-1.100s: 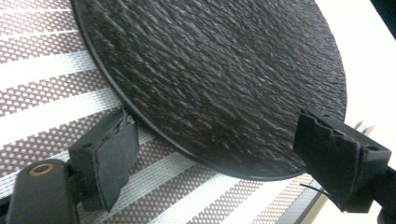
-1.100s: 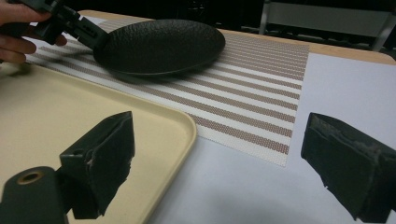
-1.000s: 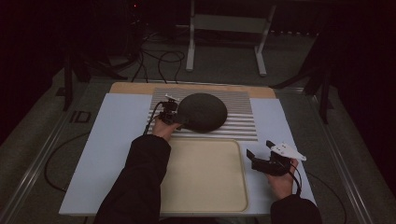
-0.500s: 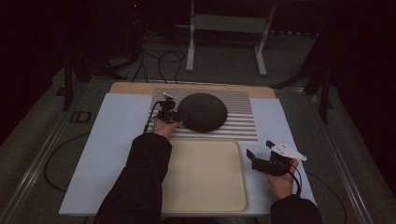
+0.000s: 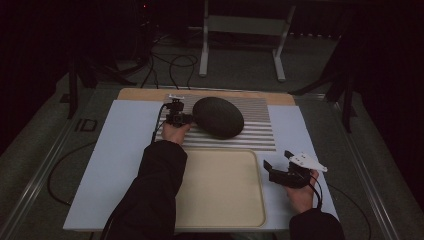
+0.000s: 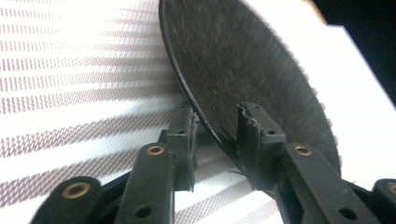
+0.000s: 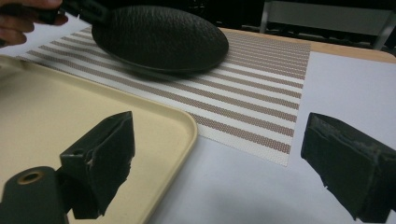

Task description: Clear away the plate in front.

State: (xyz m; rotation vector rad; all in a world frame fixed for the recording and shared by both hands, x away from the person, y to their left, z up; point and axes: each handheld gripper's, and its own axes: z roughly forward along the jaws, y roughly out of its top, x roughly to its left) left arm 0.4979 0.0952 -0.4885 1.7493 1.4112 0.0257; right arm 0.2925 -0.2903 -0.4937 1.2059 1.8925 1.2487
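Note:
A dark, rough-textured plate (image 5: 218,117) lies on a striped mat (image 5: 255,132) at the far middle of the table. My left gripper (image 5: 186,119) is at the plate's left rim. In the left gripper view that rim (image 6: 205,119) runs between the two jaws of my left gripper (image 6: 215,119). The jaws have just been closing: one pad (image 6: 252,135) lies against the plate's face, and a thin gap remains at the other pad (image 6: 187,135). My right gripper (image 5: 276,160) rests open on the white table beside the tray, its jaws (image 7: 217,154) wide apart around nothing.
A cream tray (image 5: 220,187) lies near the front edge, between the two arms, with its far rim (image 7: 154,109) close to the mat. The white tabletop (image 5: 120,150) spreads to the left. A metal stand (image 5: 240,30) and cables are on the floor beyond.
The left hand has edged slightly toward the far side at the plate's rim. The plate, the tray and the right hand are where they were.

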